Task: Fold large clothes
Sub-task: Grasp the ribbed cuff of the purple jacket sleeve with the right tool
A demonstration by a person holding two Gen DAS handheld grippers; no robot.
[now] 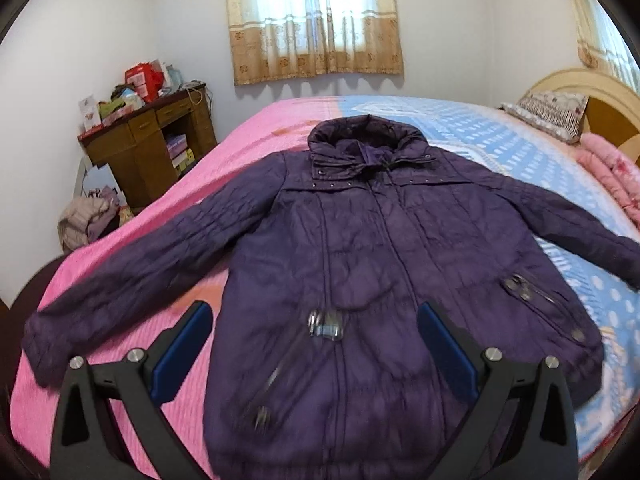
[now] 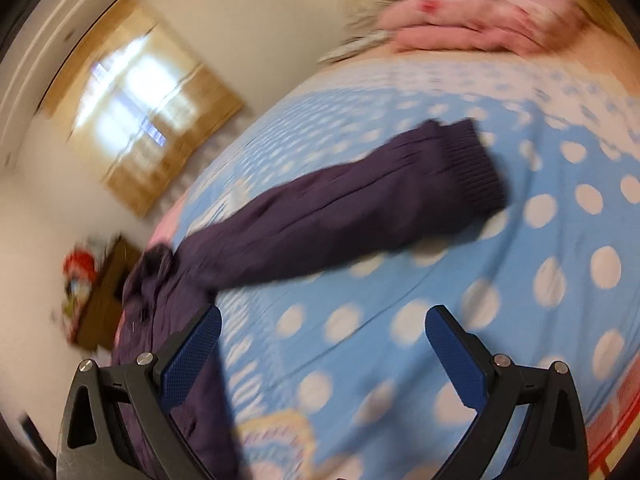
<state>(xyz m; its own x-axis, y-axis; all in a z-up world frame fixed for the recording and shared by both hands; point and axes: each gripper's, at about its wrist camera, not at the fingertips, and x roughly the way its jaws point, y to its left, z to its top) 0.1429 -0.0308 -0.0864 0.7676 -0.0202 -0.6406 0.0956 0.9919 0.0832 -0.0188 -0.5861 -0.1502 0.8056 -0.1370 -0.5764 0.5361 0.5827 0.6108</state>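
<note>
Jacket (image 1: 360,272) flat, collar toward window (image 1: 316,12)

You see a dark purple quilted padded jacket (image 1: 352,264) lying flat, front up, zipped, sleeves spread, collar farthest away.

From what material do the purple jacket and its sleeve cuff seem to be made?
Purple jacket: probably padded synthetic fabric such as nylon, with a slight sheen, crinkled surface and stitched lines. Sleeve cuff: looks like ribbed knit, matte, with fine parallel ridges, though the picture is blurred.
</note>
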